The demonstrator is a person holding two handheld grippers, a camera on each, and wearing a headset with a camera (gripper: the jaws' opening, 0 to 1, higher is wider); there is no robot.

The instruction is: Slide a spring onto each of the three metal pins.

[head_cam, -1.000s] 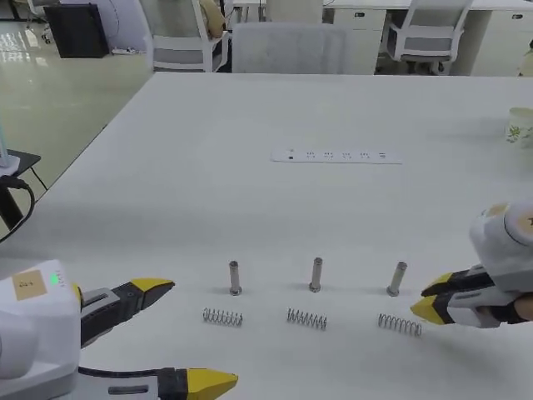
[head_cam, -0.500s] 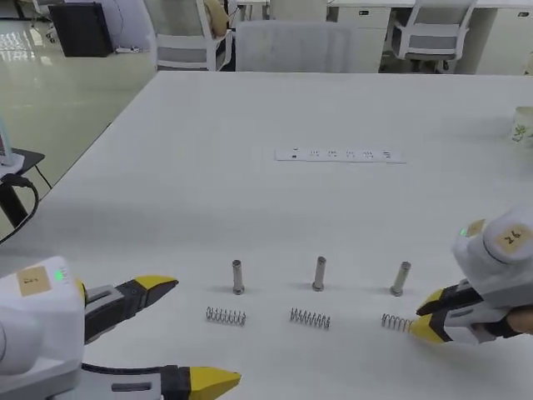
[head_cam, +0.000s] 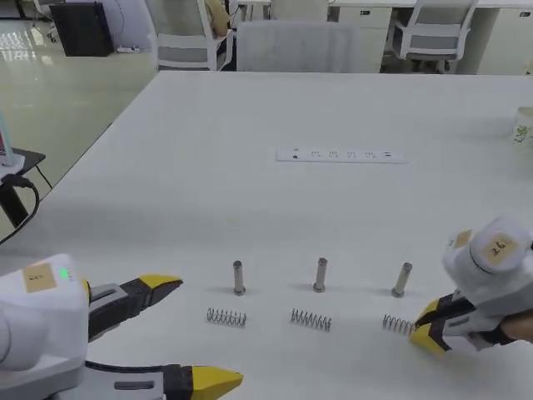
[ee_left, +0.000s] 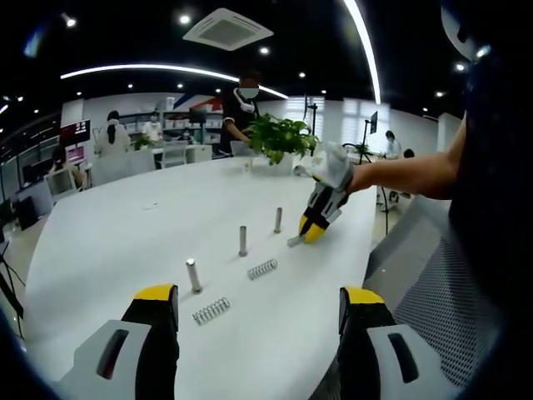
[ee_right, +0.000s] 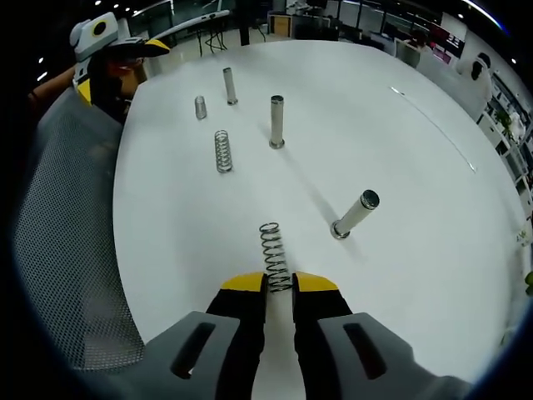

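Three metal pins stand in a row on the white table: left pin (head_cam: 239, 277), middle pin (head_cam: 321, 274), right pin (head_cam: 402, 279). A spring lies in front of each: left spring (head_cam: 226, 317), middle spring (head_cam: 311, 319), right spring (head_cam: 397, 324). My right gripper (head_cam: 426, 327) rests low on the table, its jaws drawn in on the near end of the right spring (ee_right: 272, 248), which still lies flat beside the right pin (ee_right: 356, 214). My left gripper (head_cam: 196, 333) hovers open at the lower left, short of the left spring (ee_left: 211, 310) and left pin (ee_left: 193, 275).
A white power strip (head_cam: 342, 155) lies mid-table beyond the pins. A paper cup (head_cam: 523, 125) stands at the far right edge. Office chairs (head_cam: 187, 37) line the far side. The table edge runs close behind both grippers.
My right gripper has dropped toward the table and moved left onto the end of the right spring, its jaws closing around it. The left gripper has stayed put, open.
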